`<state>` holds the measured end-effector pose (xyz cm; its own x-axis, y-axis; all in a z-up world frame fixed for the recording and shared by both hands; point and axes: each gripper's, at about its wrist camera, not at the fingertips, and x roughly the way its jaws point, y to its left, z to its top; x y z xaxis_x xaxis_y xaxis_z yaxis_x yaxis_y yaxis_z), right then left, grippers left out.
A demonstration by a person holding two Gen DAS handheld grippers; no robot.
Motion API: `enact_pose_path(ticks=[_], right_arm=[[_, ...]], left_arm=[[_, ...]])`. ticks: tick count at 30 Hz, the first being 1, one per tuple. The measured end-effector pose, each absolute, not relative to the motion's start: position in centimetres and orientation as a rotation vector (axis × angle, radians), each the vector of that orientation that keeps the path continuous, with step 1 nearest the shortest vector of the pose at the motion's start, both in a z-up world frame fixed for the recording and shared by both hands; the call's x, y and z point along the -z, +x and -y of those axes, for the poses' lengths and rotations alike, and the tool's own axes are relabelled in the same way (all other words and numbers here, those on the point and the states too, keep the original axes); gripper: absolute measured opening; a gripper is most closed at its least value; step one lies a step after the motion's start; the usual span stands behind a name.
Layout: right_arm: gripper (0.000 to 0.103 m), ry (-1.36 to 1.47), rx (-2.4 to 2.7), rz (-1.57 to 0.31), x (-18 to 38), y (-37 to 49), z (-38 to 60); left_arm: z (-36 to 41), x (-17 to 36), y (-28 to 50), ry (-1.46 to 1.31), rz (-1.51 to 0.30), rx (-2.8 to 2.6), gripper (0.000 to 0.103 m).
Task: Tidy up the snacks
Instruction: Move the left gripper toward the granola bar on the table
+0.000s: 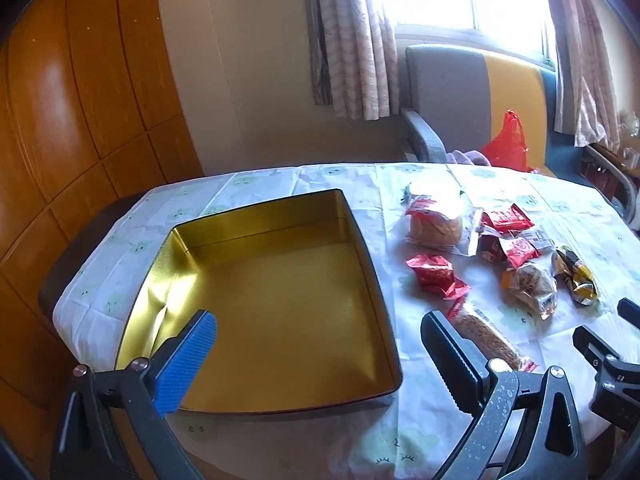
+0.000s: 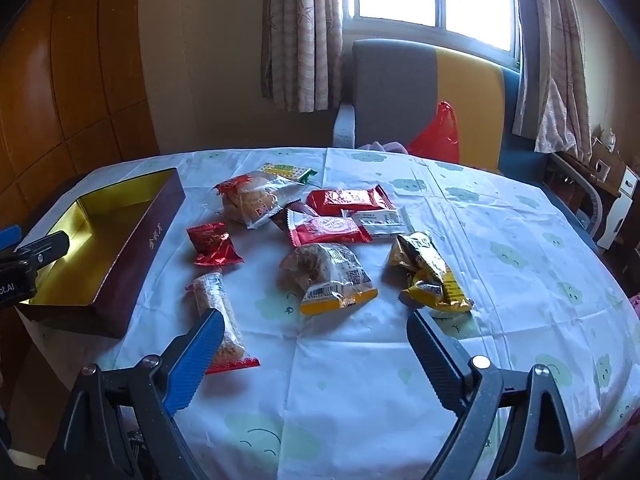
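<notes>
A: Snacks, how many on the tablecloth (image 2: pixel 460 240)?
B: I count nine packets, all loose, right of the one gold-lined tin (image 1: pixel 280 280): a red foil packet (image 2: pixel 214 243) nearest the tin, a long cereal bar (image 2: pixel 222 320) near us, a yellow-edged bun packet (image 2: pixel 332 276), a yellow-black wrapper (image 2: pixel 430 276), the rest farther back.
A: Anything in the tin?
B: Nothing inside that I can see.
A: And the tongs?
B: Two. Left gripper (image 1: pixel 320 348) hangs released over the tin's near right corner; right gripper (image 2: pixel 316 344) is spread wide above bare cloth, grasping nothing.
</notes>
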<state>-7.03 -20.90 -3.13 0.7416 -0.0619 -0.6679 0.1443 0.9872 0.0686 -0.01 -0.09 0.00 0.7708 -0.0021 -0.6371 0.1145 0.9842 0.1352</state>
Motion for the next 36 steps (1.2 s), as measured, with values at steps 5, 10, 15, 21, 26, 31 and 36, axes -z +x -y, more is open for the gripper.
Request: enact_pose_path(ticks=[5, 10, 15, 21, 26, 31, 36], right_arm=[[0.094, 0.129, 0.123, -0.737, 3.5, -7.3, 21.4], [0.094, 0.136, 0.130, -0.736, 3.6, -7.4, 21.8], [0.094, 0.142, 0.136, -0.742, 3.8, -7.4, 22.0], [0.094, 0.148, 0.147, -0.756, 4.3, -7.6, 22.6], [0.094, 0.154, 0.162, -0.773, 5.0, -7.8, 23.1], [0.094, 0.163, 0.176, -0.795, 5.6, -8.0, 23.7], [0.094, 0.169, 0.190, -0.819, 6.6, -8.1, 24.3]], left_arm=[[0.8, -0.1, -0.1, 0.178, -0.693, 0.082, 0.103], [1.5, -0.2, -1.2, 0.187, -0.692, 0.095, 0.103], [2.1, 0.1, -0.5, 0.197, -0.688, 0.118, 0.103], [2.8, 0.0, -0.5, 0.187, -0.671, 0.143, 0.103], [3.3, -0.2, -0.5, 0.191, -0.680, 0.162, 0.103], [3.8, -0.1, -0.4, 0.209, -0.685, 0.180, 0.103], [4.6, 0.0, -0.3, 0.209, -0.699, 0.228, 0.103]])
